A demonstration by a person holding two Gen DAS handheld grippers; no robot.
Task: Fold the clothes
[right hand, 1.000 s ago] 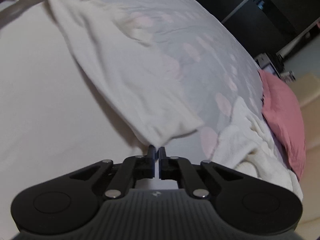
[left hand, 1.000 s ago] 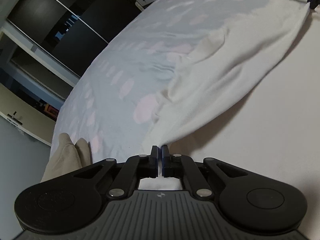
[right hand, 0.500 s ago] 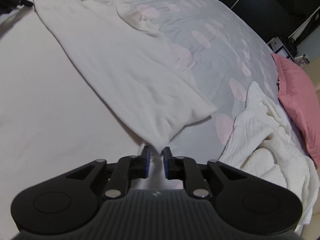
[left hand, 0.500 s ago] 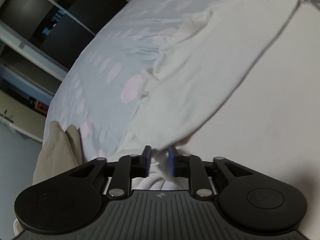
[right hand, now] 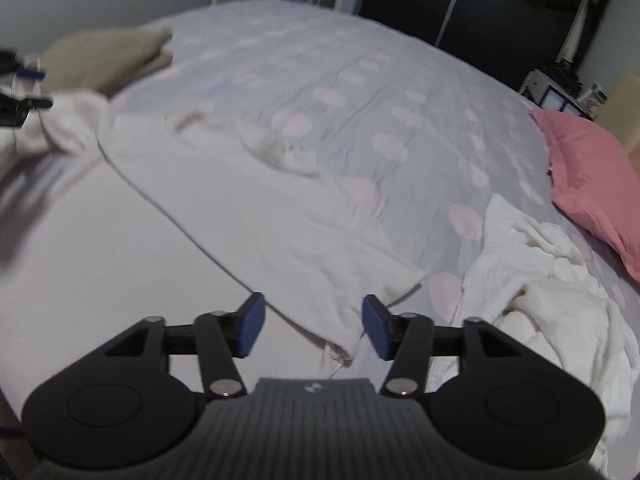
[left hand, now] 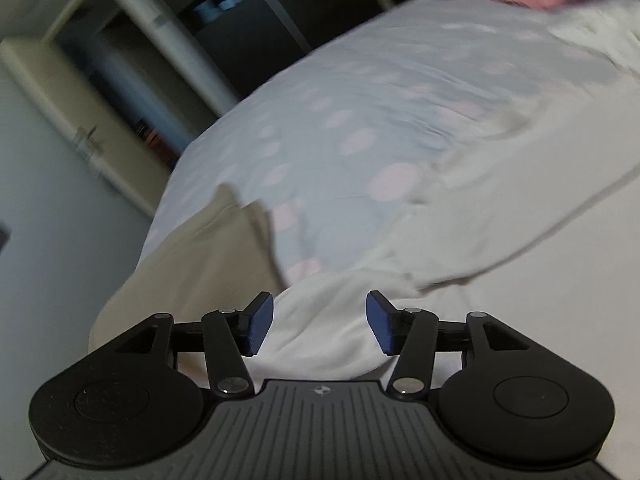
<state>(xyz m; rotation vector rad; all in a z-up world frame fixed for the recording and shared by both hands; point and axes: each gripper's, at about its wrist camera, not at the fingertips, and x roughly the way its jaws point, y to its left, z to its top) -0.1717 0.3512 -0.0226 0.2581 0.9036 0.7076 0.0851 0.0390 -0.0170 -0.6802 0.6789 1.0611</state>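
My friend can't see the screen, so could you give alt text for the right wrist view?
The open right gripper hovers over a corner of a white garment spread flat on a bed with a pink-dotted grey cover. A crumpled white cloth and pink pillow lie right; a beige folded item sits far left.

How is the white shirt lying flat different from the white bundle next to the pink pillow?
The white shirt lies spread out and mostly smooth; the white bundle is crumpled in a heap. The shirt's corner sits between the open right gripper fingers; the bundle lies off to the side, beside the pink pillow. Both are whitish cloth on the spotted bedcover.
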